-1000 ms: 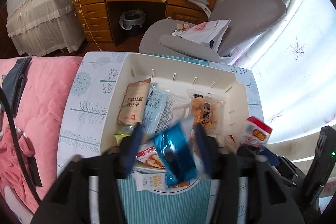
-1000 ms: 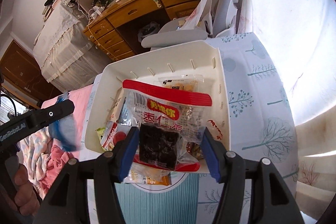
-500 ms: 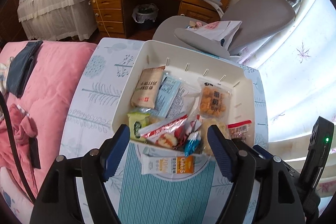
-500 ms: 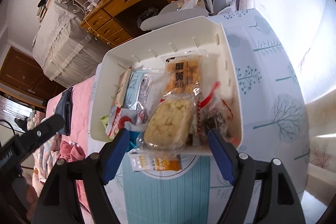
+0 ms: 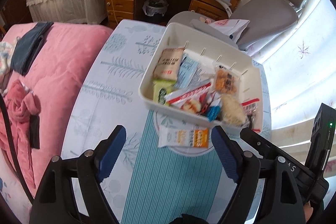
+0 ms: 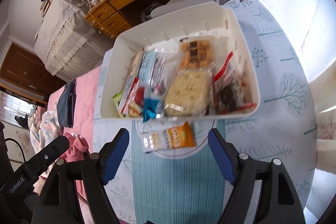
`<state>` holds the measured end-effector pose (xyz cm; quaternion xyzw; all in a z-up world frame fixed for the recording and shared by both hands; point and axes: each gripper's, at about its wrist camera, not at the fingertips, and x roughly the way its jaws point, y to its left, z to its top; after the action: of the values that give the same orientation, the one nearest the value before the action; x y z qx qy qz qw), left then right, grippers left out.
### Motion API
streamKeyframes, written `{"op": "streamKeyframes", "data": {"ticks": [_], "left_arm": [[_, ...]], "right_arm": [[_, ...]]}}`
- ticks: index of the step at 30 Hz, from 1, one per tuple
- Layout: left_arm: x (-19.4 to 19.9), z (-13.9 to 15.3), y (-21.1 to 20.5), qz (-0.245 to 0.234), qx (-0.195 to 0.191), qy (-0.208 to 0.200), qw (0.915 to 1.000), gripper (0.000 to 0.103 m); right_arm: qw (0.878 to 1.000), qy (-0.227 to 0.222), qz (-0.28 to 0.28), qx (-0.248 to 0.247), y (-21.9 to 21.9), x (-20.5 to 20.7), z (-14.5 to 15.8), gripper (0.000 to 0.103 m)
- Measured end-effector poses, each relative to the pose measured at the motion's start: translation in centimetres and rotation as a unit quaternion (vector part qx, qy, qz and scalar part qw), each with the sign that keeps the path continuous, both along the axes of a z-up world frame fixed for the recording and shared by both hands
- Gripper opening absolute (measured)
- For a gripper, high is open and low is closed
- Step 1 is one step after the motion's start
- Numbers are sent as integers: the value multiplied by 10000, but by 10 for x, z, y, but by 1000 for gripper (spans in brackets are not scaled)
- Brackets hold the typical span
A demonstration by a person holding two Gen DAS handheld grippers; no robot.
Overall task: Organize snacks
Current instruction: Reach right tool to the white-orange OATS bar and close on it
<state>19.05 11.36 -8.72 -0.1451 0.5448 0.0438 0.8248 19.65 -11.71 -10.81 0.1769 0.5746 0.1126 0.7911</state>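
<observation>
The oat packet [image 6: 169, 138] lies flat beside the bin's [image 6: 247, 68] near wall; light, probably slippery, best pinched across its short edges. The right gripper [image 6: 168, 157] is held wide and empty, and the left gripper [image 5: 168, 157], also empty, is opening.

The right gripper [image 6: 168, 152] hangs with jaws wide and nothing between them, above an orange-and-white oats packet [image 6: 169, 138] lying on the bench [image 6: 283, 119] just before the white bin [image 6: 250, 56] crowded with snack packets
</observation>
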Motion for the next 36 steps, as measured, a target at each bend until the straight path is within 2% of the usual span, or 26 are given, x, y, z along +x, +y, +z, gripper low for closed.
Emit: {"op": "streamKeyframes", "data": {"ticks": [5, 10, 14, 20, 27, 36], "left_arm": [[-17, -15, 17, 29, 118, 184, 9998, 82], [-22, -34, 33, -11, 157, 479, 9987, 83], [-21, -49, 48, -161, 231, 685, 9973, 83], [-13, -61, 67, -482, 654, 861, 9930, 83], [0, -74, 86, -962, 1062, 1002, 9846, 83], [15, -97, 111, -1381, 1302, 1154, 9750, 83]], "right_arm": [[9990, -209, 267, -285, 24, -22, -4, 78], [9989, -154, 345, -288, 44, -38, -18, 78], [9994, -43, 204, -284, 58, -44, -33, 78], [9968, 439, -653, -137, 63, -39, -59, 78], [9788, 946, -1817, -42, 73, -39, -92, 78], [9582, 989, -2658, -369, 99, -34, -111, 78]]}}
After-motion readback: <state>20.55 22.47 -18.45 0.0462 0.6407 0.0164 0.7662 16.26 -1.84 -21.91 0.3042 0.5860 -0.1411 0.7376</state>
